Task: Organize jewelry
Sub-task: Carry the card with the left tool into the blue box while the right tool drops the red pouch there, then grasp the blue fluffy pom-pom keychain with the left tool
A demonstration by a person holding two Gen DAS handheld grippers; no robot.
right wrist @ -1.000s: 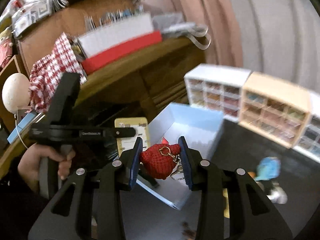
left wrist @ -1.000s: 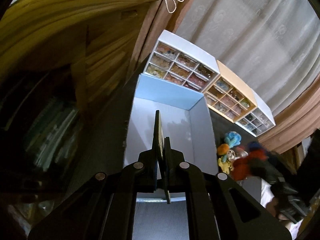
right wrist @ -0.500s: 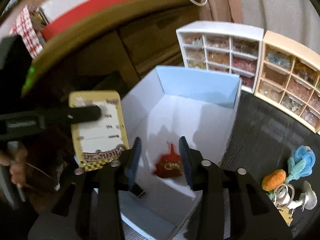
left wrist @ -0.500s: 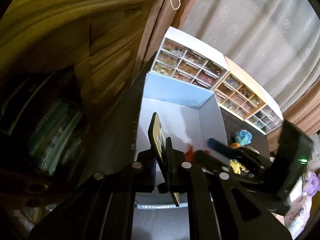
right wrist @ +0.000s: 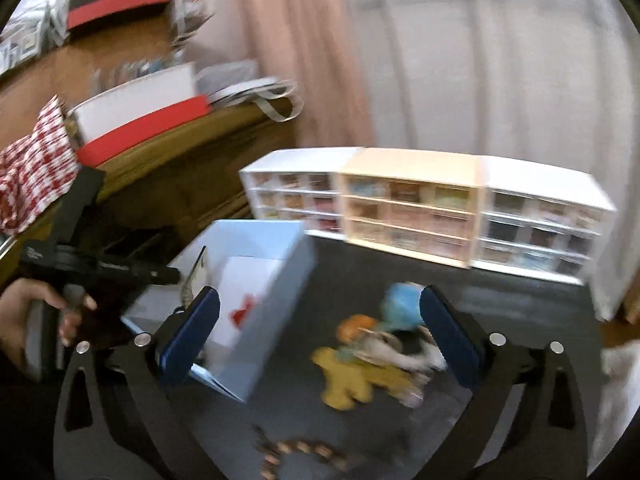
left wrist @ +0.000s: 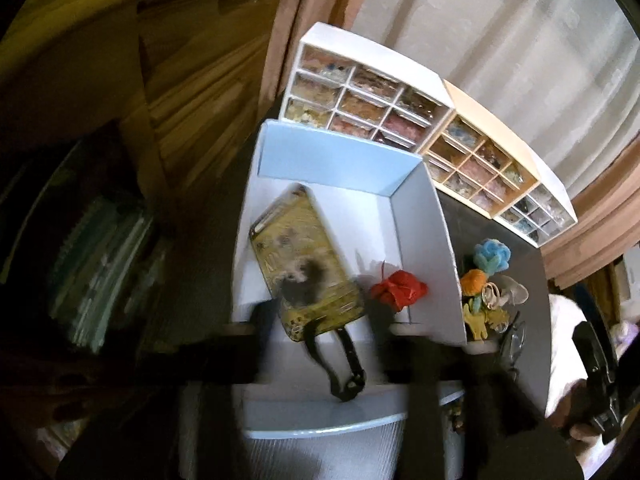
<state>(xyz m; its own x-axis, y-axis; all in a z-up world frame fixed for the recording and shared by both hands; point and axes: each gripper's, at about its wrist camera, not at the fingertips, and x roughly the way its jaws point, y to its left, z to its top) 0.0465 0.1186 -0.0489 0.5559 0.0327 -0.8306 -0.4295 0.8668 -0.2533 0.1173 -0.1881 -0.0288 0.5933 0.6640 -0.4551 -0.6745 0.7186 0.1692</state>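
A light blue open box (left wrist: 420,216) stands on the dark table (right wrist: 520,300). Inside it lie a yellow card (left wrist: 304,264) with a black strap and a red knitted charm (left wrist: 400,286). My left gripper (left wrist: 324,344) is open over the box's near end, blurred, with the card lying loose in front of it. My right gripper (right wrist: 316,332) is open and empty to the right of the box (right wrist: 276,304), above a pile of charms (right wrist: 372,344): blue, orange and yellow ones. The pile also shows in the left wrist view (left wrist: 486,292).
Three small drawer cabinets (right wrist: 420,204), white, beige and white, line the table's back edge before a curtain. A wooden cabinet (left wrist: 180,80) stands left of the box. A beaded chain (right wrist: 300,452) lies at the table's front. Red and white boxes (right wrist: 136,116) sit on the wooden top.
My left gripper opened and the yellow card dropped flat into the box. My right gripper left the red charm in the box, opened wide and moved right, over the charm pile.
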